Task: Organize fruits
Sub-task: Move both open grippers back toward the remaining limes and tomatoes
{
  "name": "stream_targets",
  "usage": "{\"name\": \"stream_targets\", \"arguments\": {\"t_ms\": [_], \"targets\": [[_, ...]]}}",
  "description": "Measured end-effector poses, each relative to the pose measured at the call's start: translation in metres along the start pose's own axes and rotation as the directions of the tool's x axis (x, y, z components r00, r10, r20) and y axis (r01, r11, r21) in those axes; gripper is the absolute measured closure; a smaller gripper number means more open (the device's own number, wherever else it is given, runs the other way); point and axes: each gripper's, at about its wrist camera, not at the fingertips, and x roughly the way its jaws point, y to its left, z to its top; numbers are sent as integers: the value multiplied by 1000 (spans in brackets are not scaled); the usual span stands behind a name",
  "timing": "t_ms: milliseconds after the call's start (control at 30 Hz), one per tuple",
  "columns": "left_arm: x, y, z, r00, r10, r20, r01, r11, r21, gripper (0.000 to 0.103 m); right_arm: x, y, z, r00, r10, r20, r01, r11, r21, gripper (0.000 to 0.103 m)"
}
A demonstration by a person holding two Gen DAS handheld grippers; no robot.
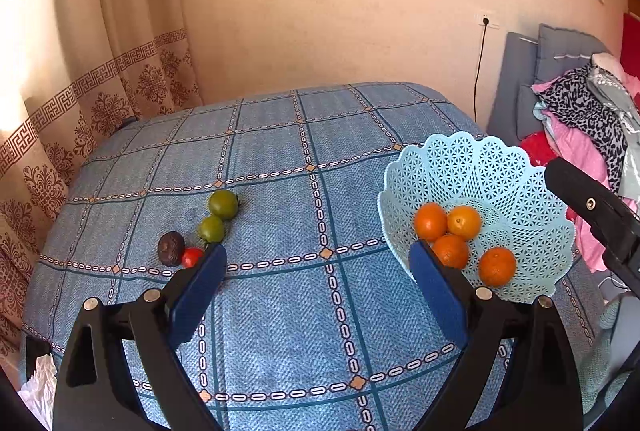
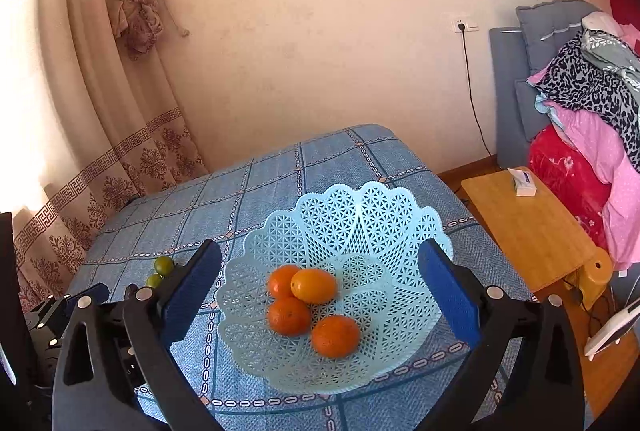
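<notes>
Here my left gripper (image 1: 318, 263) and right gripper (image 2: 320, 271) both hang spread wide, grasping nothing. Four oranges (image 2: 314, 286) lie clustered in the pale blue basket (image 2: 344, 215) at right; the far one's long axis runs left-right. Two green fruits (image 1: 223, 204), a dark wrinkled fruit (image 1: 171, 248) and a red fruit (image 1: 192, 256) line up diagonally on the blue tablecloth (image 1: 280, 311) at left; no writing is legible.

We see a patterned curtain (image 2: 120, 167) left of the blue checked tabletop (image 1: 280, 135), clothes (image 2: 592, 103) piled right, a white box (image 2: 522, 182) on a wooden side table (image 2: 532, 231).
</notes>
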Motion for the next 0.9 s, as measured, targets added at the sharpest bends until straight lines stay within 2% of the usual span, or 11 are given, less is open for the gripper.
{"name": "stream_targets", "arguments": {"t_ms": [233,500,767,900], "targets": [[-3,40,-9,997,71,-8,-71,997,-32,11,0,21,-8,999,39,-11,-39,998,-43,3],[-8,93,-28,986,162,-34,-164,984,-65,11,5,49,-24,994,96,-58,-102,989,-111,3],[-5,127,-54,979,191,-78,-196,978,-71,11,12,80,-46,987,131,-89,-145,975,-169,3],[-1,138,-66,975,196,-101,-204,977,-70,11,20,90,-54,976,166,-143,-186,972,-142,3]]}}
